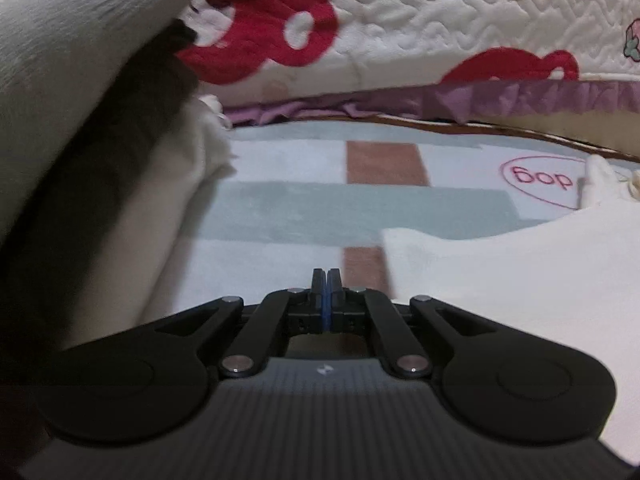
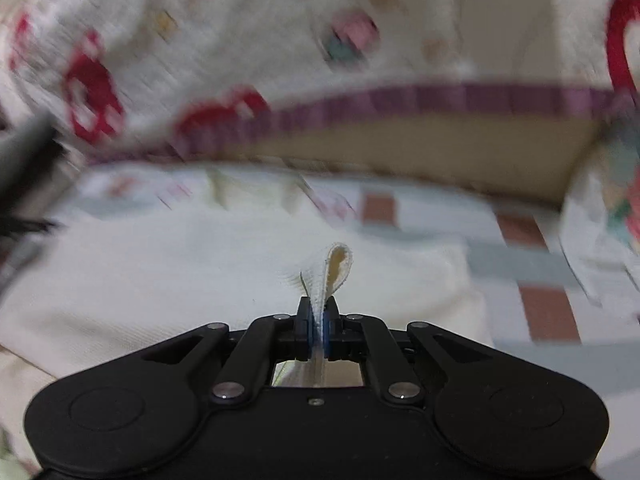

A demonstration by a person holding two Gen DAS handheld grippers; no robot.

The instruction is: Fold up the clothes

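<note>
A cream white garment [image 2: 200, 280] lies spread on a checked blanket [image 2: 540, 264]. My right gripper [image 2: 319, 312] is shut on a folded edge of the garment, and a loop of cloth [image 2: 336, 268] sticks up between its fingers. In the left wrist view my left gripper [image 1: 326, 280] is shut with nothing between its fingers, low over the blanket [image 1: 300, 208]. Part of the garment [image 1: 520, 280] lies to its right. Another part [image 1: 80, 80] hangs lifted at the left, with dark shadow under it.
A quilted white cover with red shapes [image 1: 440, 20] and a purple frill [image 1: 480, 96] rises behind the blanket. The blanket has a pink oval with the word "dog" [image 1: 542, 178]. The right wrist view is blurred by motion.
</note>
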